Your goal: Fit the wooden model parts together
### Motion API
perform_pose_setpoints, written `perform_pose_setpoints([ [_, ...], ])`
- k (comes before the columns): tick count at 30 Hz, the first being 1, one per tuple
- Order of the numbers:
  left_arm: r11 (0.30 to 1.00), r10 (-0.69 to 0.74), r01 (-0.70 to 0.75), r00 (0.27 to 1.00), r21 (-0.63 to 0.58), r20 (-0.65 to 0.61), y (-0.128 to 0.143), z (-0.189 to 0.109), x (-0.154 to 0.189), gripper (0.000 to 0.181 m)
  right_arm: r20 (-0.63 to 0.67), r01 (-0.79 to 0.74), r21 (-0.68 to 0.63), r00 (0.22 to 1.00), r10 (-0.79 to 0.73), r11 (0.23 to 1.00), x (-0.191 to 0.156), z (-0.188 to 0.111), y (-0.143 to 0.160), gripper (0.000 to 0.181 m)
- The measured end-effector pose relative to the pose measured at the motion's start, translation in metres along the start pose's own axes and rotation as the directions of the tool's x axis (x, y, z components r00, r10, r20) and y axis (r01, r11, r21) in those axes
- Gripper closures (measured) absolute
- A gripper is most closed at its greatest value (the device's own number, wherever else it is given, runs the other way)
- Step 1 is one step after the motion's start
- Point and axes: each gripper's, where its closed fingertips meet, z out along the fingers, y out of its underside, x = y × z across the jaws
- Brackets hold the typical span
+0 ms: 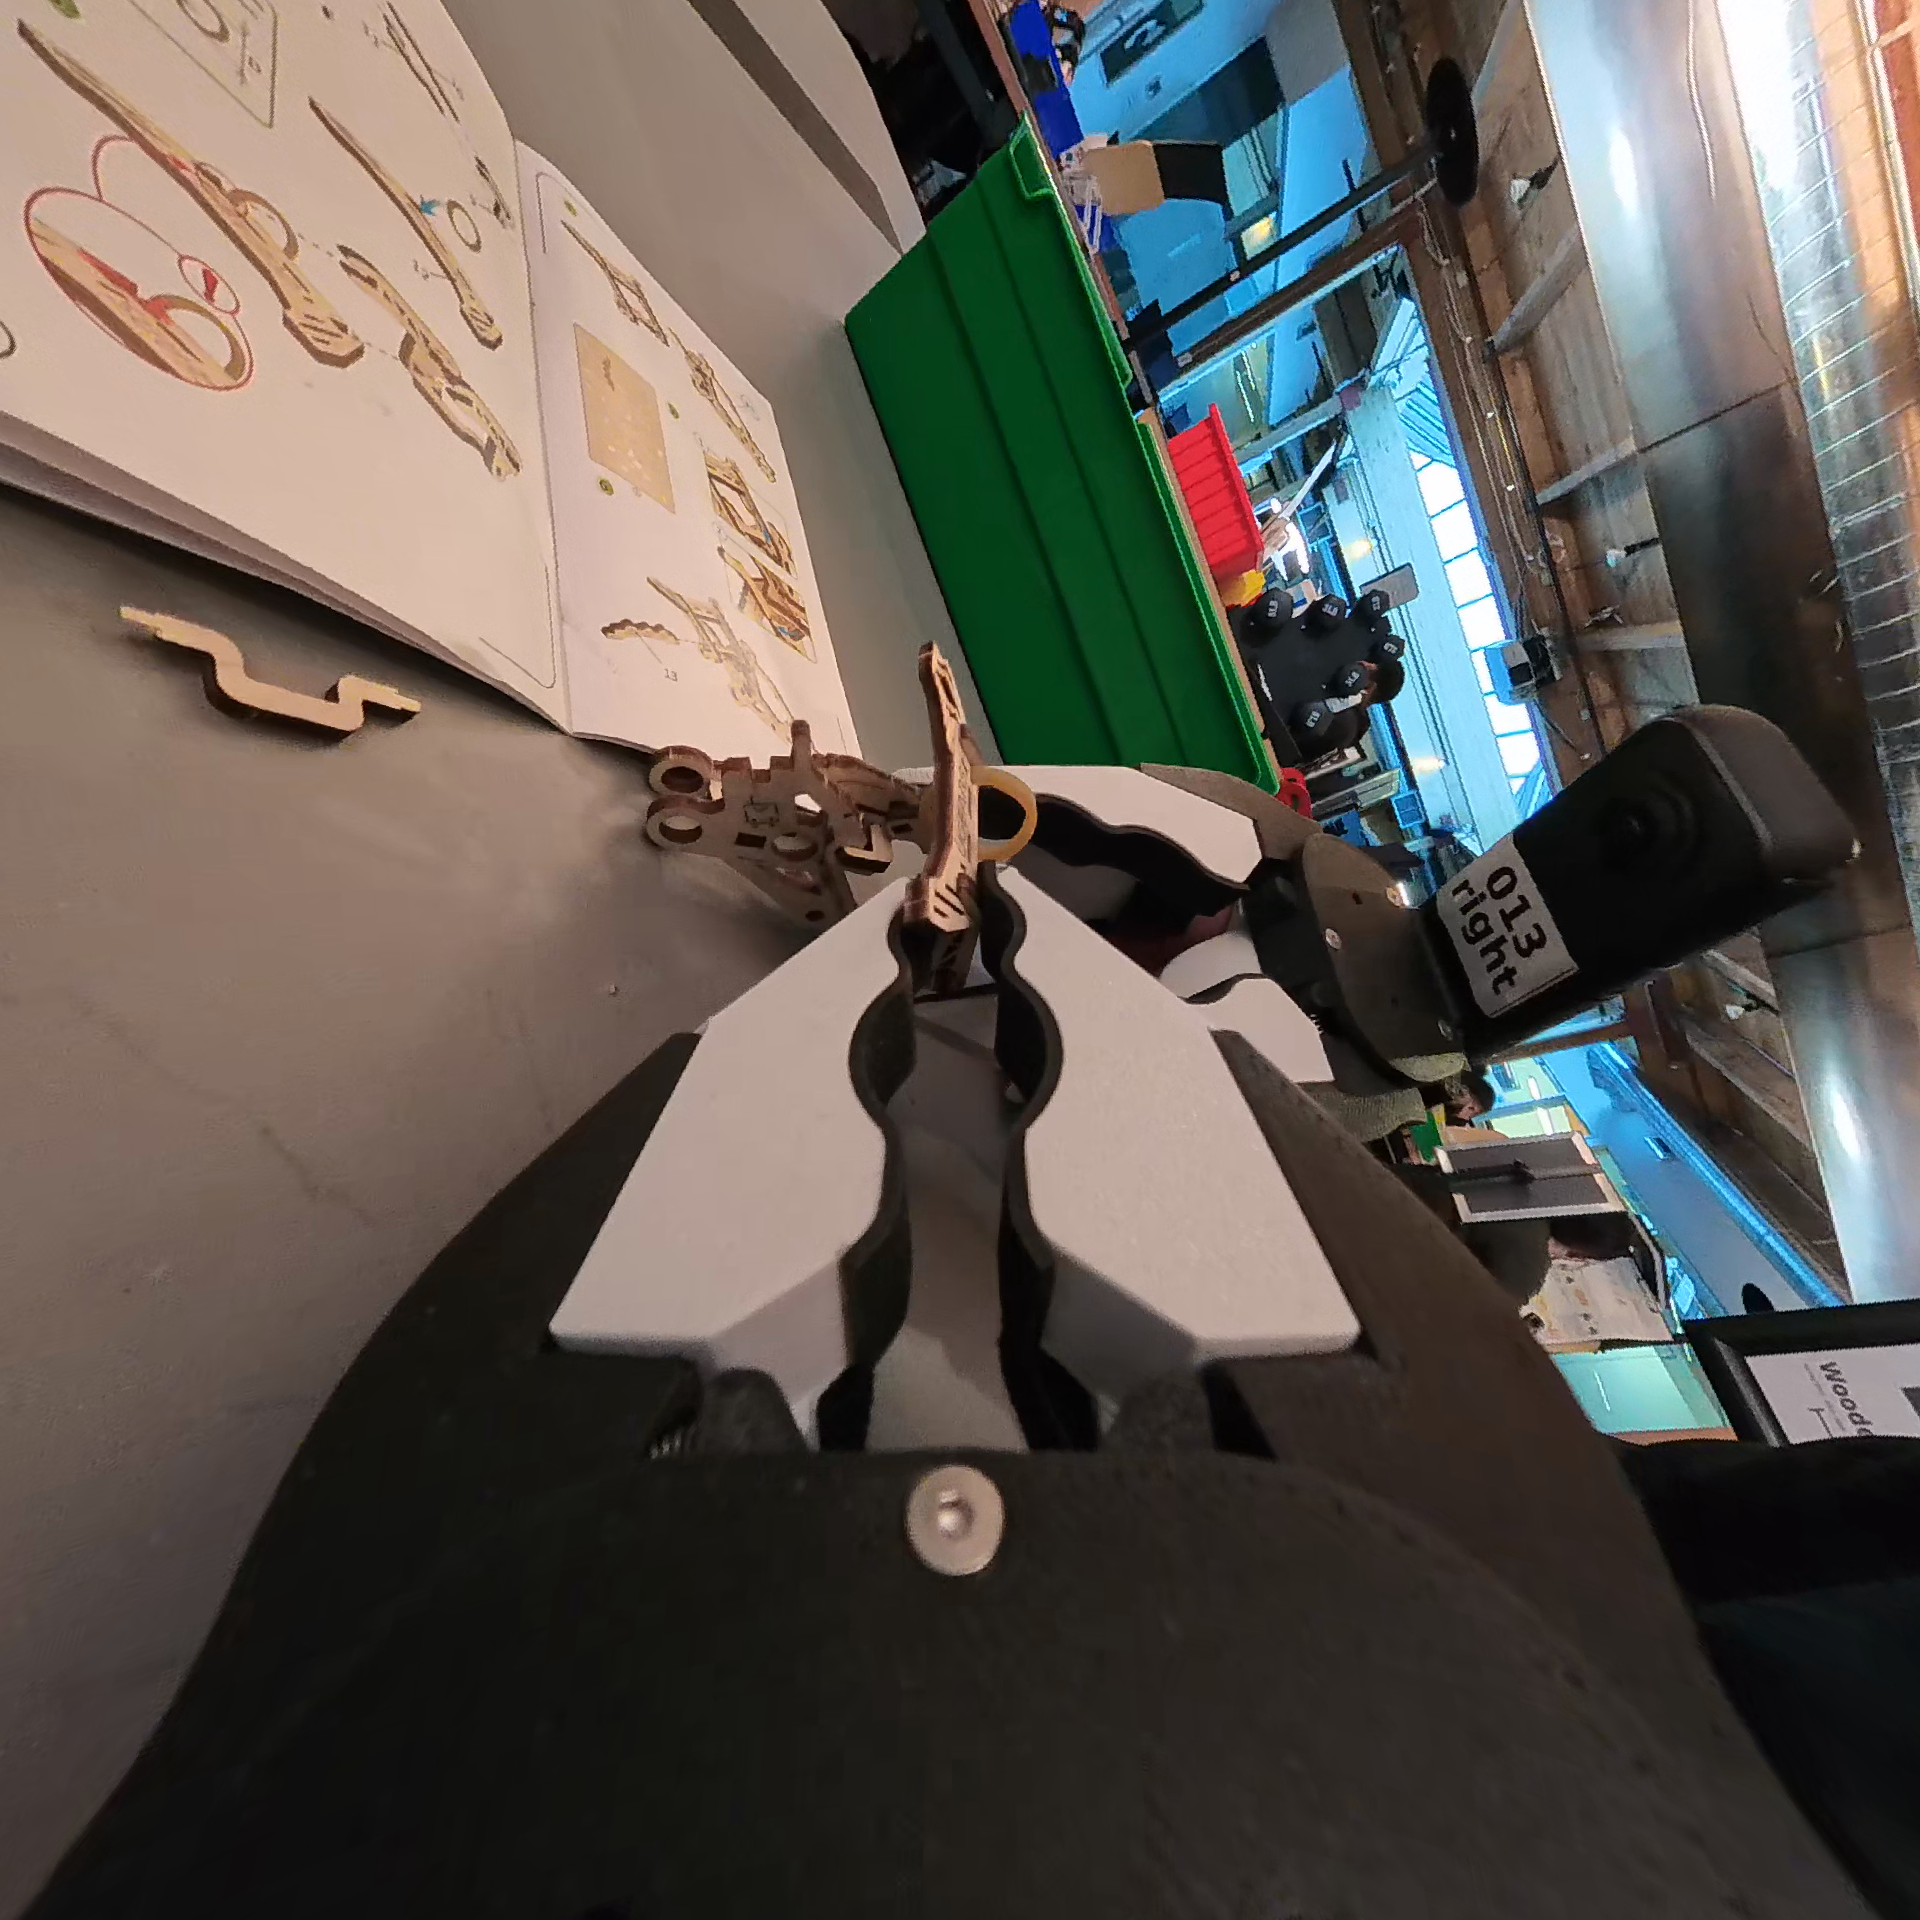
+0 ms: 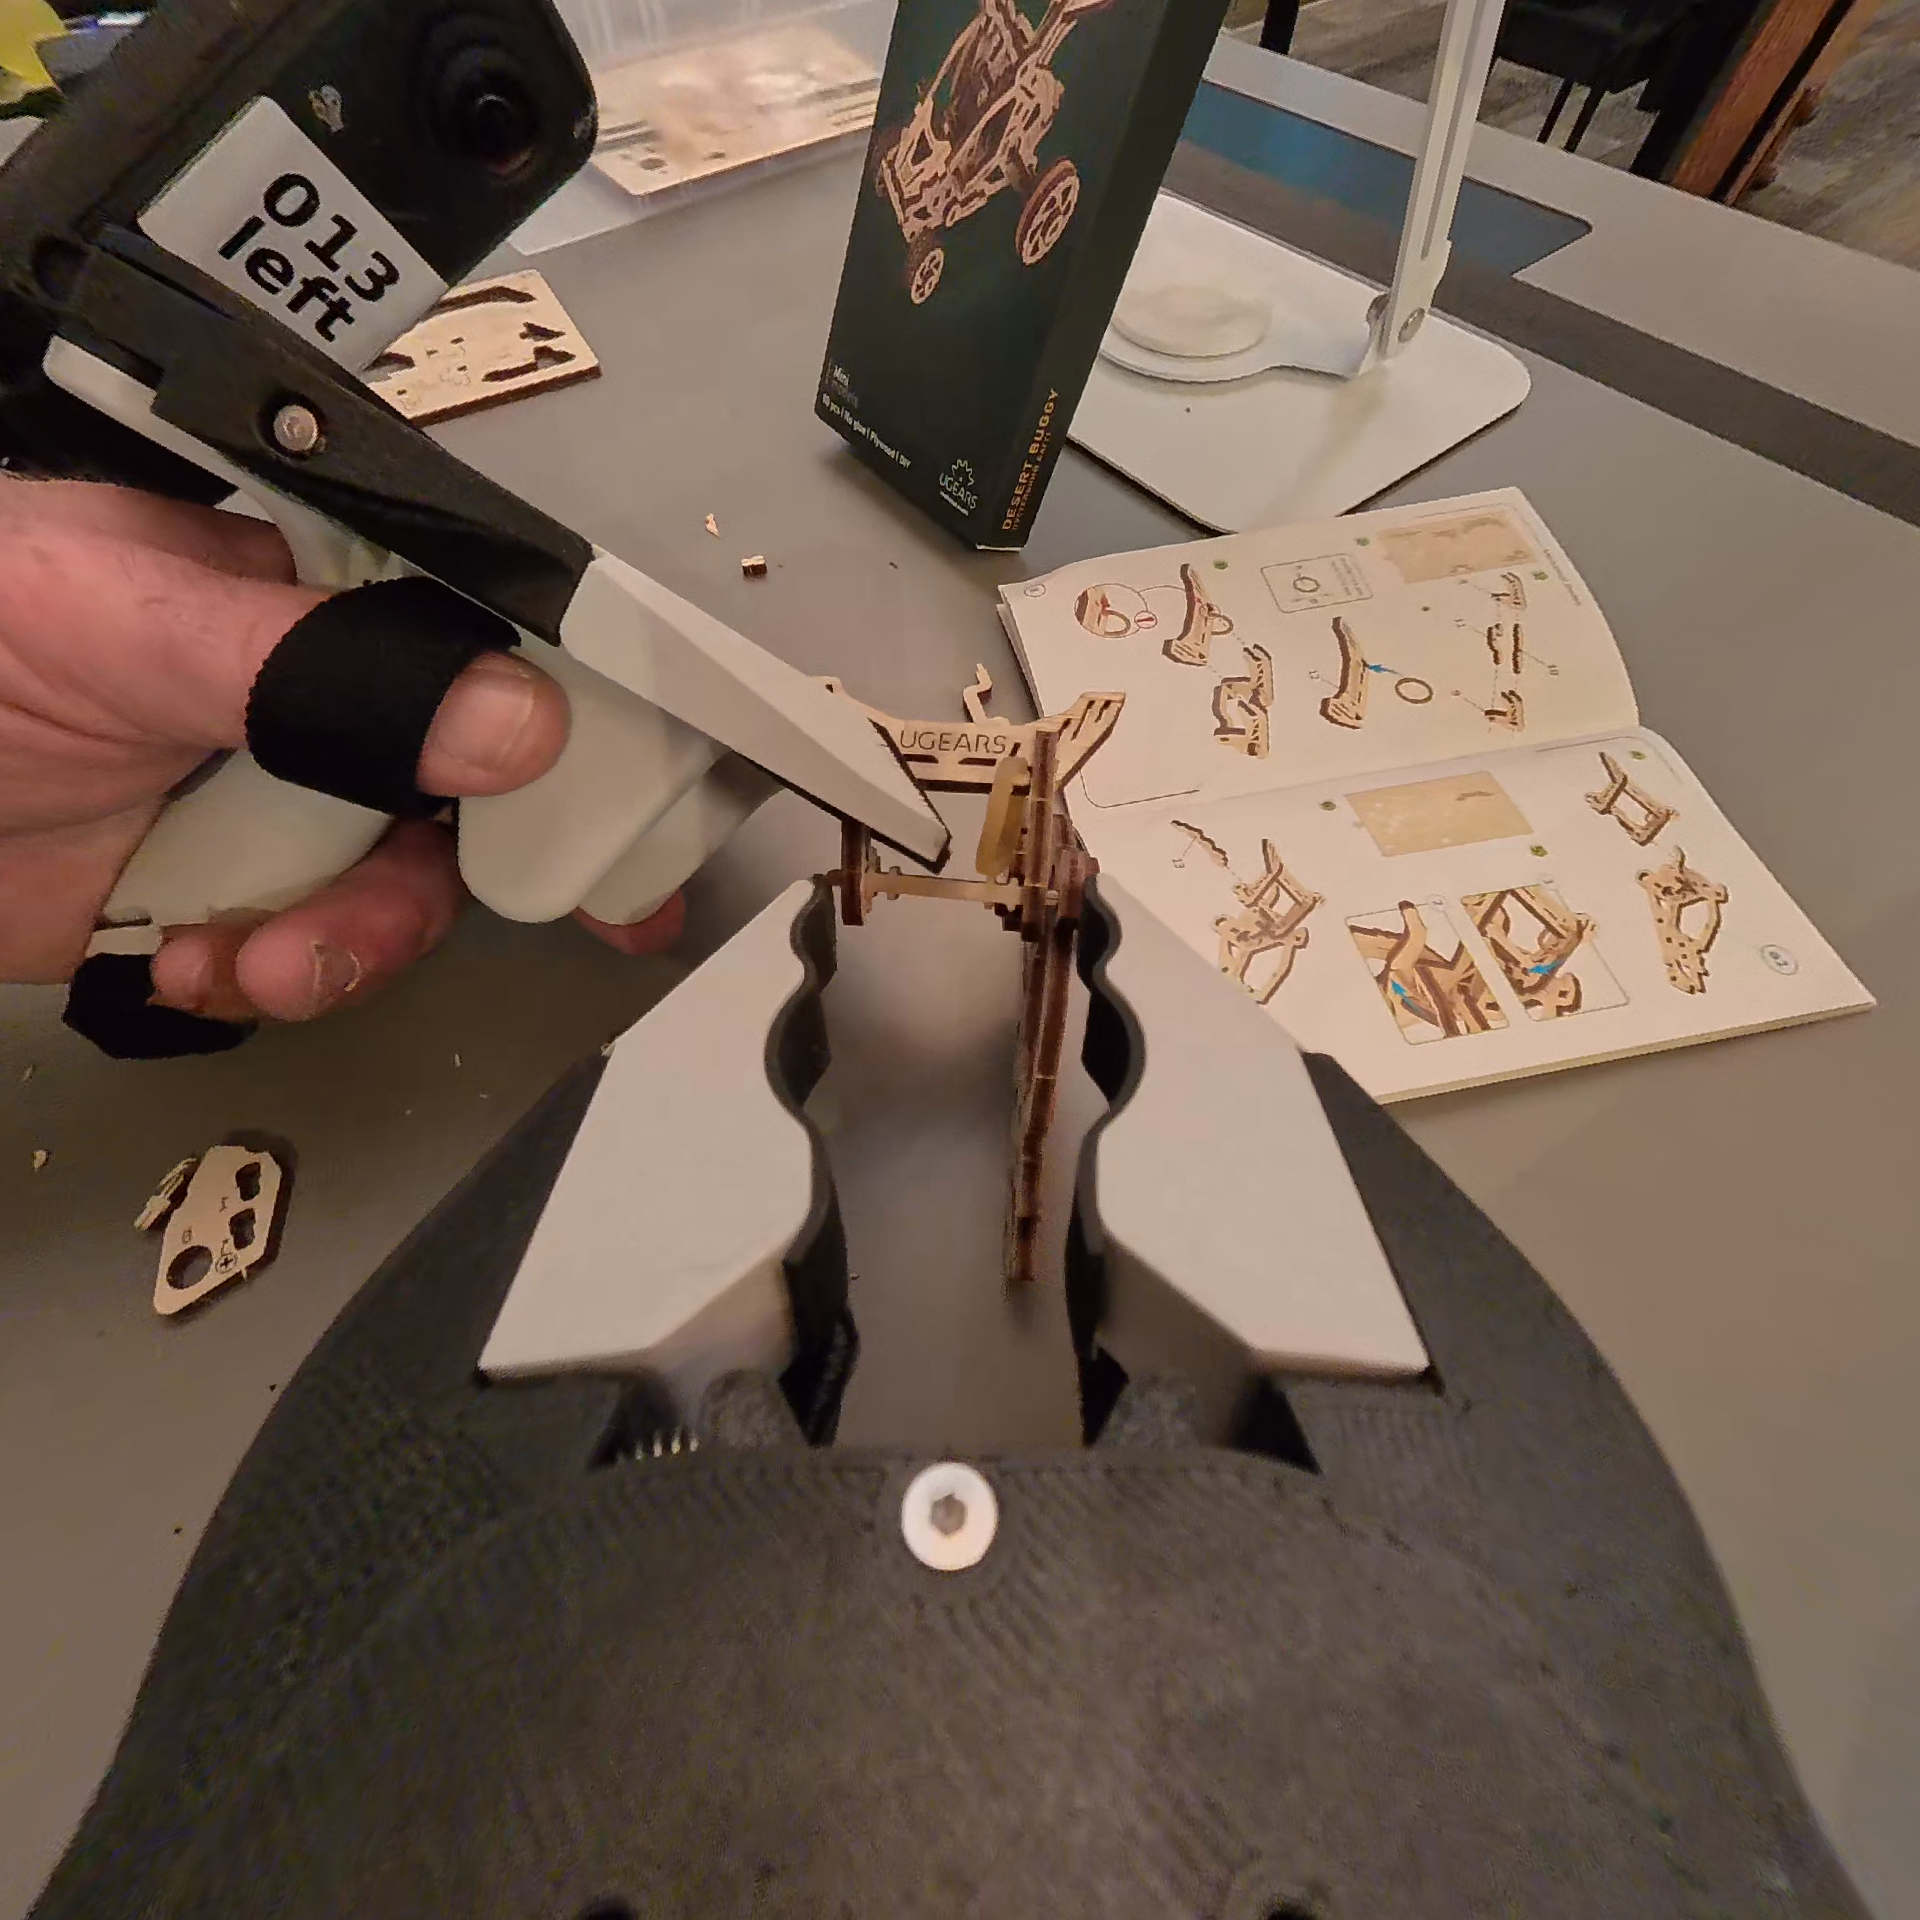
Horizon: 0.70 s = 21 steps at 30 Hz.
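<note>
My left gripper is shut on a flat wooden part that stands upright between its tips. It holds the part against a partly built wooden frame, next to a yellow rubber band loop. In the right wrist view my right gripper has its jaws closed on that frame, one fingertip on each side of it. The left gripper comes in from the upper left there with the flat part. The rubber band hangs on the frame. The right gripper also shows in the left wrist view.
An open instruction booklet lies on the grey table, right of the frame. A dark model box and a white stand base stand behind. Loose wooden scraps and a cut sheet lie left. A loose curved piece and a green bin show in the left wrist view.
</note>
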Motion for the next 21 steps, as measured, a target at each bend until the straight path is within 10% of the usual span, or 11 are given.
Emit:
perform_pose_setpoints([
  [21, 0.954, 0.299, -0.292, 0.948, -0.071, 0.113, 0.0012, 0.0010, 0.0018, 0.175, -0.006, 0.008, -0.008, 1.000, -0.008, 1.000, 0.0015, 0.0004, 0.0007, 0.140],
])
